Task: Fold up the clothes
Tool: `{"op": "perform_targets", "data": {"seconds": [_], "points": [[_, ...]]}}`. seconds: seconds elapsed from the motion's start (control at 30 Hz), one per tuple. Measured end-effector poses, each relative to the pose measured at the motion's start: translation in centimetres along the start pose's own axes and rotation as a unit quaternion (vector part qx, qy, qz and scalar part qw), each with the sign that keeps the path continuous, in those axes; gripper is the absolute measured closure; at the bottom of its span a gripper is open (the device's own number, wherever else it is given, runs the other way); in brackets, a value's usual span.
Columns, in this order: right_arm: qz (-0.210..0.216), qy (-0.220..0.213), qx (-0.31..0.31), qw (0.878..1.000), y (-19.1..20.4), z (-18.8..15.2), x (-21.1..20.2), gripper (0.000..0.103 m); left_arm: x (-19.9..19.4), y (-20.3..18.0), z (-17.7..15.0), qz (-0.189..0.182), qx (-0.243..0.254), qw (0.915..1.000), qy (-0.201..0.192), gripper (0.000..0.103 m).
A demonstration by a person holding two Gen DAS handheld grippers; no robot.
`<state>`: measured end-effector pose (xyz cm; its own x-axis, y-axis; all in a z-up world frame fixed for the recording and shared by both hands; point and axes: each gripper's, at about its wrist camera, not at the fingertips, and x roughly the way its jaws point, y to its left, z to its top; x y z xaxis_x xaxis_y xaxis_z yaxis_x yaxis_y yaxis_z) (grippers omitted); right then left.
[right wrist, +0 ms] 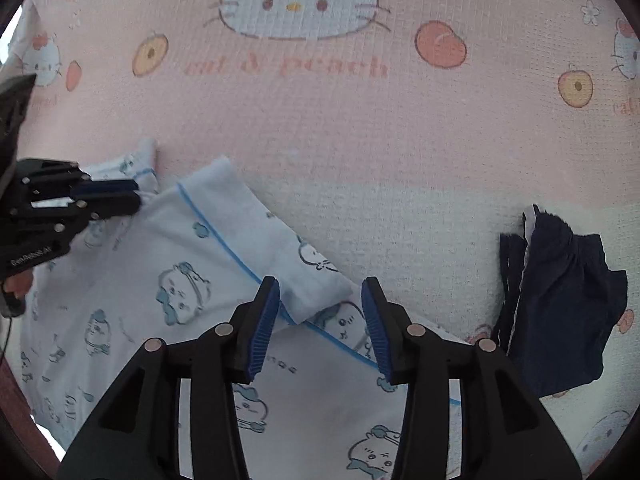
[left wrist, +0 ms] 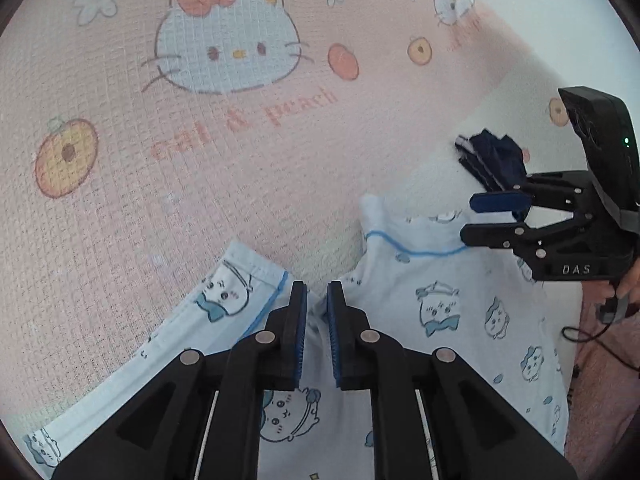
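Note:
A pale blue pyjama shirt [left wrist: 440, 312] [right wrist: 160, 280] with cartoon faces and blue piping lies spread on a pink bedsheet. In the left wrist view my left gripper [left wrist: 316, 296] sits low over the shirt beside a sleeve [left wrist: 224, 304], its pads nearly together with a pinch of cloth between them. From the right wrist view, the left gripper [right wrist: 138, 195] is at the shirt's far left edge. My right gripper [right wrist: 320, 292] [left wrist: 468, 219] stands open over the collar [right wrist: 224, 216], nothing held.
A folded dark navy garment [right wrist: 560, 300] [left wrist: 496, 156] lies on the sheet right of the shirt. The pink cat-and-peach sheet [left wrist: 200, 140] stretches beyond. A hand [left wrist: 628, 284] and a black cable [left wrist: 592, 340] are at the right edge.

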<state>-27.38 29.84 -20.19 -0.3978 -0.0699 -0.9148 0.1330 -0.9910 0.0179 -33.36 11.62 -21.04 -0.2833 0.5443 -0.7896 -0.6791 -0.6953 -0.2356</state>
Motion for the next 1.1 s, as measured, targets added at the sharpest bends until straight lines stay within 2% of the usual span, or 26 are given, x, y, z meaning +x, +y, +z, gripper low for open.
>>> {"op": "perform_targets", "data": {"seconds": [0.07,0.13,0.27,0.4,0.47,0.67,0.73,0.8,0.87,0.9,0.97,1.03,1.1], "points": [[0.02,-0.023,-0.001,1.0,0.7,0.7,-0.6,0.06,-0.6,-0.1,0.6,-0.002,-0.004,0.9998,-0.02,0.091],[0.032,-0.019,-0.008,0.999,2.0,1.6,0.6,0.06,-0.2,-0.3,1.1,-0.014,0.0,0.9998,-0.016,0.091],[0.048,0.002,-0.01,0.999,3.6,3.1,3.6,0.06,2.0,-1.6,0.9,-0.025,0.04,0.9986,0.027,0.091],[0.017,0.031,-0.007,0.999,2.7,2.9,4.8,0.06,3.6,-2.2,-0.1,0.011,0.07,0.9965,0.044,0.091],[0.006,0.039,-0.012,0.999,2.6,2.4,4.3,0.059,3.4,-1.9,-0.1,0.014,0.057,0.9976,0.037,0.089],[-0.027,0.065,-0.025,0.997,2.1,0.8,3.0,0.058,3.0,-0.9,0.4,0.074,0.016,0.997,0.016,0.091],[-0.031,0.064,-0.025,0.997,2.0,0.5,2.4,0.058,1.9,-1.2,0.7,0.05,0.008,0.9987,-0.004,0.091],[-0.002,0.023,-0.007,1.0,1.9,1.2,0.9,0.058,0.8,-2.4,1.0,0.007,0.023,0.9995,-0.022,0.091],[0.025,0.003,0.009,1.0,1.7,1.8,0.4,0.058,1.5,-3.5,1.0,-0.012,0.041,0.9991,-0.007,0.091],[0.025,0.015,0.016,0.999,1.6,2.1,1.1,0.058,1.9,-4.1,1.1,-0.021,0.049,0.9986,0.001,0.091],[0.019,0.041,0.031,0.999,1.2,2.4,2.6,0.058,3.9,-4.4,1.3,-0.012,0.055,0.998,0.027,0.091],[-0.005,0.066,0.047,0.997,0.3,2.1,3.9,0.058,5.6,-4.4,2.0,0.003,0.053,0.9979,0.038,0.091],[-0.008,0.056,0.059,0.997,-0.2,1.4,2.9,0.058,6.7,-4.1,3.1,0.006,0.045,0.9982,0.039,0.09]]}}
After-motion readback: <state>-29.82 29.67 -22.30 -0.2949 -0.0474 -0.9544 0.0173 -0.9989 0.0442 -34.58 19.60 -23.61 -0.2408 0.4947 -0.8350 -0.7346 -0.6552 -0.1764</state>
